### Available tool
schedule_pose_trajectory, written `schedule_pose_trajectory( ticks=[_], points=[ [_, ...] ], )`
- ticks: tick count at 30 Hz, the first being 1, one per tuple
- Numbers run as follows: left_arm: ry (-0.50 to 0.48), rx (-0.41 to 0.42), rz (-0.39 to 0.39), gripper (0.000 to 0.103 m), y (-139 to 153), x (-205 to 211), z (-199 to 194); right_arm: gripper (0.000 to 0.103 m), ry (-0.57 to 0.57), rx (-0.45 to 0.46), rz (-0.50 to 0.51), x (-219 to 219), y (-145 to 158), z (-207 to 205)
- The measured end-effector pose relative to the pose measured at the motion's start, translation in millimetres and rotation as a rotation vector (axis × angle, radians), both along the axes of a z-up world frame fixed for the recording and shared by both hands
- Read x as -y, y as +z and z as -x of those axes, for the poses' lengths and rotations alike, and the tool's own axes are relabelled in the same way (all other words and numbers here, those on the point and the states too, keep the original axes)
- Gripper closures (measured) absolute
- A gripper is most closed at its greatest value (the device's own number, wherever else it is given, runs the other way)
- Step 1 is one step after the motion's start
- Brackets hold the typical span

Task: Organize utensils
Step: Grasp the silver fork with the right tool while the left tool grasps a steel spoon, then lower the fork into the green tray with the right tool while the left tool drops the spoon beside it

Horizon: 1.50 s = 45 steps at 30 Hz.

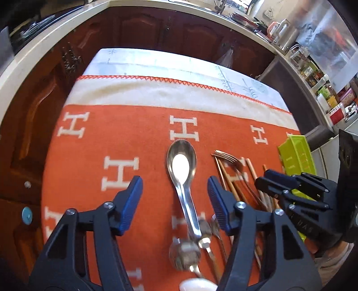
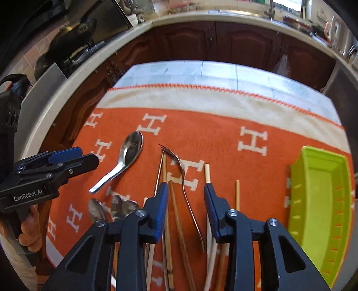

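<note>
A large steel spoon (image 1: 182, 165) lies on the orange blanket (image 1: 111, 138); it also shows in the right wrist view (image 2: 131, 150). My left gripper (image 1: 174, 192) is open, its fingers on either side of the spoon's handle, above it. A fork (image 2: 179, 165) and several chopsticks (image 2: 165, 179) lie in a loose pile. My right gripper (image 2: 185, 192) is open above the fork and chopsticks, holding nothing. Small spoons (image 2: 116, 208) lie at the near left. The right gripper also shows in the left wrist view (image 1: 268, 181), and the left gripper in the right wrist view (image 2: 73, 156).
A lime green plastic tray (image 2: 313, 201) stands at the right of the table, also visible in the left wrist view (image 1: 295, 154). Dark wooden cabinets (image 2: 201, 40) and a countertop (image 2: 201, 16) run behind the table. A white spoon (image 1: 197, 286) lies at the near edge.
</note>
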<state>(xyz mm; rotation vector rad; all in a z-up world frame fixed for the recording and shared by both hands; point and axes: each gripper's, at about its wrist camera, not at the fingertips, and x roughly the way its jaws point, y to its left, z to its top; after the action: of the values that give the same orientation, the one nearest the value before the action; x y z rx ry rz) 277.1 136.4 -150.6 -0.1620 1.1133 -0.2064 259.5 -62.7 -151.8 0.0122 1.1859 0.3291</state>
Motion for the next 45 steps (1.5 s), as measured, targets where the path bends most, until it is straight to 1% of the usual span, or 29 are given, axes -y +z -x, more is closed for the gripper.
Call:
schedule_pose_trajectory(
  ticks=[2,4,6,8,9,10,13,15,16,17,19,20,22,25,27,30,34,38,40,41,43,45],
  points=[
    [-0.005,-0.006,-0.013,0.05,-10.4,3.8,-9.9,0.078,0.004,-0.003,0.007,-3.3,-12.7,-6.4],
    [-0.008,-0.017,-0.003,0.052,-21.0,7.7,-15.4,0.084,0.002,-0.017,0.01,-8.2,-26.0,-18.3],
    [-0.012,-0.025,-0.016,0.054,-31.0,12.7,-21.1,0.087,0.006,-0.018,0.025,-12.4,-35.8,-25.0],
    [-0.014,-0.039,-0.027,0.058,-41.4,17.4,-26.1,0.09,0.017,-0.021,0.029,-14.2,-43.9,-27.6],
    [-0.015,-0.045,-0.03,0.059,-45.2,19.3,-27.2,0.092,0.019,-0.014,0.029,-14.2,-45.0,-27.1],
    [-0.015,-0.026,-0.036,0.059,-43.7,19.9,-23.9,0.094,0.027,-0.001,0.038,-17.1,-46.7,-28.4],
    [-0.018,-0.011,-0.056,0.059,-46.5,25.3,-25.1,0.099,0.036,0.012,0.047,-19.5,-46.6,-24.4],
    [-0.014,0.0,-0.075,0.062,-47.9,28.6,-25.6,0.099,0.035,0.018,0.042,-19.3,-47.0,-23.0],
    [-0.015,0.005,-0.087,0.069,-48.6,31.0,-26.6,0.1,0.029,0.017,0.034,-18.6,-47.1,-22.0],
    [-0.016,0.011,-0.103,0.08,-49.0,34.3,-27.0,0.1,0.025,0.016,0.026,-18.4,-47.8,-22.1],
    [-0.012,0.013,-0.111,0.091,-49.2,38.3,-27.8,0.1,0.012,0.004,0.003,-12.9,-45.2,-17.8],
    [-0.012,0.012,-0.098,0.096,-49.5,40.5,-28.9,0.101,0.008,0.0,-0.007,-11.4,-44.0,-16.2],
    [-0.009,0.007,-0.071,0.1,-49.8,39.1,-29.7,0.101,-0.011,-0.008,-0.028,-7.5,-42.5,-14.2],
    [-0.002,0.03,-0.079,0.102,-46.7,43.9,-25.2,0.101,-0.041,-0.021,-0.075,4.2,-36.5,-8.3],
    [0.001,0.047,-0.076,0.103,-40.2,46.1,-21.2,0.101,-0.057,-0.028,-0.106,12.4,-31.3,-3.2],
    [0.001,0.062,-0.091,0.103,-25.2,51.6,-13.3,0.101,-0.083,-0.022,-0.143,24.2,-17.3,6.4],
    [0.005,0.083,-0.072,0.103,0.9,52.8,4.5,0.101,-0.127,-0.007,-0.203,45.7,10.4,23.9],
    [0.006,0.125,-0.043,0.103,41.4,54.3,35.8,0.101,-0.167,0.015,-0.24,72.8,41.7,45.6],
    [-0.002,0.152,-0.042,0.103,63.3,64.3,51.7,0.101,-0.198,0.022,-0.251,93.3,60.3,57.8],
    [-0.01,0.167,-0.044,0.103,77.1,73.0,61.2,0.101,-0.212,0.027,-0.255,103.6,69.1,63.2],
    [-0.023,0.183,-0.038,0.103,95.1,88.4,72.2,0.101,-0.238,0.038,-0.247,127.6,85.2,73.6],
    [-0.041,0.198,-0.034,0.103,115.1,112.4,82.8,0.101,-0.267,0.048,-0.231,150.2,97.2,84.1]
  ],
)
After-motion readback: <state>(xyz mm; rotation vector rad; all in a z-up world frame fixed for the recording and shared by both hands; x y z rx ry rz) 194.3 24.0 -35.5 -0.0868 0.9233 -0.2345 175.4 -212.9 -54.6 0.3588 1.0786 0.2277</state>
